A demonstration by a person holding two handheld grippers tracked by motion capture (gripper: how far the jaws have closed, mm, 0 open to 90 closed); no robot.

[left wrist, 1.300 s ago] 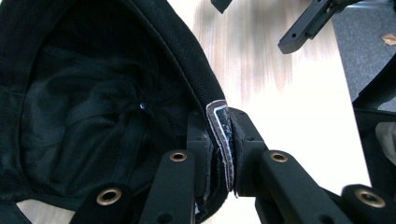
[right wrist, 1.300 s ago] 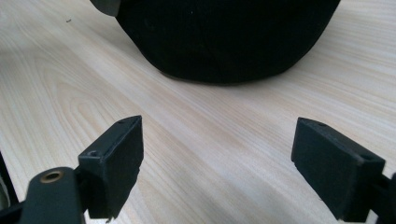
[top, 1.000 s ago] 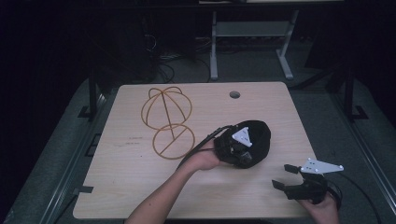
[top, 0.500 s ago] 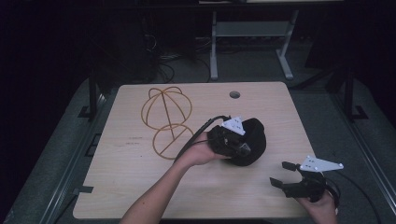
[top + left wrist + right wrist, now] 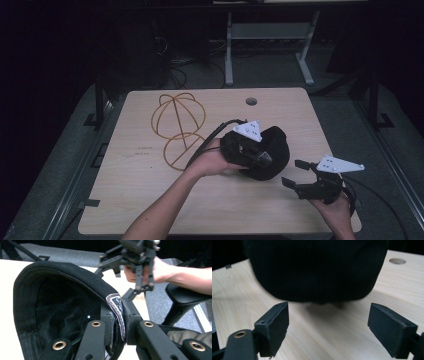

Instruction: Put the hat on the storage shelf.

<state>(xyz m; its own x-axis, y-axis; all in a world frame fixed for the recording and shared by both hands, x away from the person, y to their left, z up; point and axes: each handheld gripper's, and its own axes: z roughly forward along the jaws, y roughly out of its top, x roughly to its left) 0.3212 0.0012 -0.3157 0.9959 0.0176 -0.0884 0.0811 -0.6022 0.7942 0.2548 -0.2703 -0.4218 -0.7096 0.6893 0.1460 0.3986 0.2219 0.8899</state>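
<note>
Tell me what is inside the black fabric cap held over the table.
The left gripper view looks into the black fabric cap: dark lining, a seam and a small pale speck show. The left gripper pinches its rim by a label; deeper folds are too dark to read.

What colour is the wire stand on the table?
Orange-gold; the wire stand shows best in the high view.

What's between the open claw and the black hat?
Only bare wooden table between the right gripper and the black hat, seen in the right gripper view.
</note>
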